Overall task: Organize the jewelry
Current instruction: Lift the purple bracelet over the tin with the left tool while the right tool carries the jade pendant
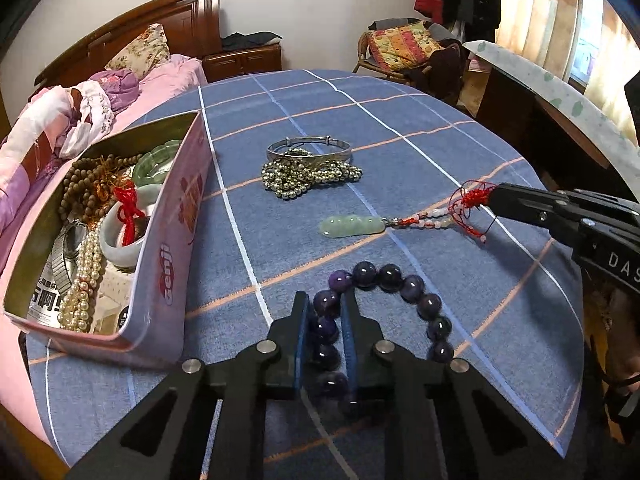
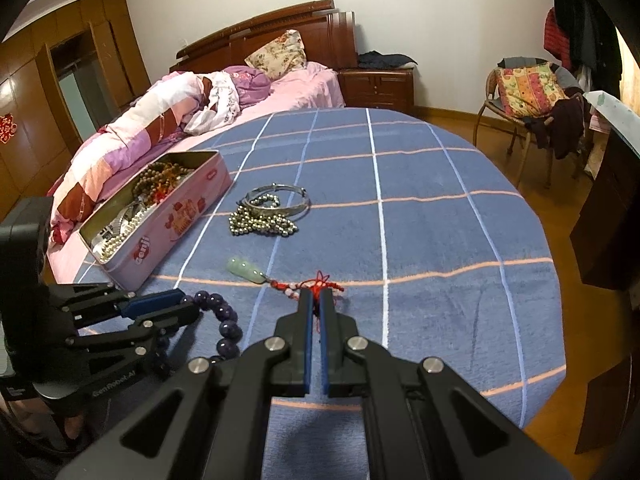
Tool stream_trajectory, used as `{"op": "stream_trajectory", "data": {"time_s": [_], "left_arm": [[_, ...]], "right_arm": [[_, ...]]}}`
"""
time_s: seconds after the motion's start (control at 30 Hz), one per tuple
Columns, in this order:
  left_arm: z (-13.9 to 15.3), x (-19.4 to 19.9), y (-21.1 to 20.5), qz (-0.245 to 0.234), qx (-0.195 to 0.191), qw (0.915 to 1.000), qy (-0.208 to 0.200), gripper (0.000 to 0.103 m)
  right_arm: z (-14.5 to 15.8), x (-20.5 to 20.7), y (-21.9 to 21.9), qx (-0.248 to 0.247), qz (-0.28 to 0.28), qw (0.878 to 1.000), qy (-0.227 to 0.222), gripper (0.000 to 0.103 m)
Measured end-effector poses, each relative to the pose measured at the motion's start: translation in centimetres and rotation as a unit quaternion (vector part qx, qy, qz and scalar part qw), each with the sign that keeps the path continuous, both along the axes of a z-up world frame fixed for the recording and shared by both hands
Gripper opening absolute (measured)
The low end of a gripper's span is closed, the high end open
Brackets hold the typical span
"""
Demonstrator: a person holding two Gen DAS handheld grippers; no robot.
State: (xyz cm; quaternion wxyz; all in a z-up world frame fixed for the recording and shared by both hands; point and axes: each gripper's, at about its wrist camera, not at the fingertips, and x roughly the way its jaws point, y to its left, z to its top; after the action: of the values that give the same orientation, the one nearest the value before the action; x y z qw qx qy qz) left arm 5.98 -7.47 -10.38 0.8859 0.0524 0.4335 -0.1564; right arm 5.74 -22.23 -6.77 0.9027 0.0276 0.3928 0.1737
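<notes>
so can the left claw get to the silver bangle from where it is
Probably not yet: the left claw is shut on the purple bead bracelet. Otherwise the cloth up to the silver bangle lies bare, though the bangle overlaps the metal bead chain.

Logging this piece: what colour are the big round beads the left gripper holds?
Dark purple beads, clearest in left wrist view.

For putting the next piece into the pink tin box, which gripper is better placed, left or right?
Probably left. The left gripper is clamped on the dark purple bead bracelet, right beside the open pink tin box. The right gripper, shut on the jade pendant's red knotted cord, is farther from it.
</notes>
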Motion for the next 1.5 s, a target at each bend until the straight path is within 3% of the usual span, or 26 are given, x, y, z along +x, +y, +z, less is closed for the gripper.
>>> {"op": "stream_trajectory", "data": {"time_s": [0.47, 1.0, 1.1, 1.17, 1.23, 1.27, 1.5], "left_arm": [[2.6, -1.2, 1.1, 0.002, -0.021, 0.9991, -0.037, 0.013], [8.6, -1.6, 5.6, 0.042, -0.051, 0.9923, -0.105, 0.013], [9.6, -1.6, 6.7, 0.052, -0.056, 0.9900, -0.118, 0.013], [10.1, -1.7, 7.3, 0.055, -0.059, 0.9888, -0.126, 0.013], [10.2, -1.7, 7.6, 0.058, -0.061, 0.9883, -0.128, 0.013], [10.2, -1.7, 7.8, 0.059, -0.062, 0.9881, -0.128, 0.013], [10.1, -1.4, 9.0, 0.069, -0.065, 0.9875, -0.126, 0.013]], "right_arm": [[2.4, -0.9, 1.1, 0.008, 0.011, 1.000, -0.028, 0.005], [7.8, -1.1, 2.8, 0.004, 0.030, 0.995, -0.090, 0.004], [8.1, -0.6, 3.2, 0.000, 0.045, 0.996, -0.082, 0.005], [7.0, 0.1, 3.5, 0.000, 0.060, 0.996, -0.059, 0.011], [5.5, 0.7, 3.9, -0.016, 0.068, 0.997, -0.043, 0.045], [4.5, 1.1, 4.2, -0.022, 0.069, 0.997, -0.034, 0.048], [-0.3, 3.3, 6.2, -0.057, 0.095, 0.994, 0.023, 0.045]]}}
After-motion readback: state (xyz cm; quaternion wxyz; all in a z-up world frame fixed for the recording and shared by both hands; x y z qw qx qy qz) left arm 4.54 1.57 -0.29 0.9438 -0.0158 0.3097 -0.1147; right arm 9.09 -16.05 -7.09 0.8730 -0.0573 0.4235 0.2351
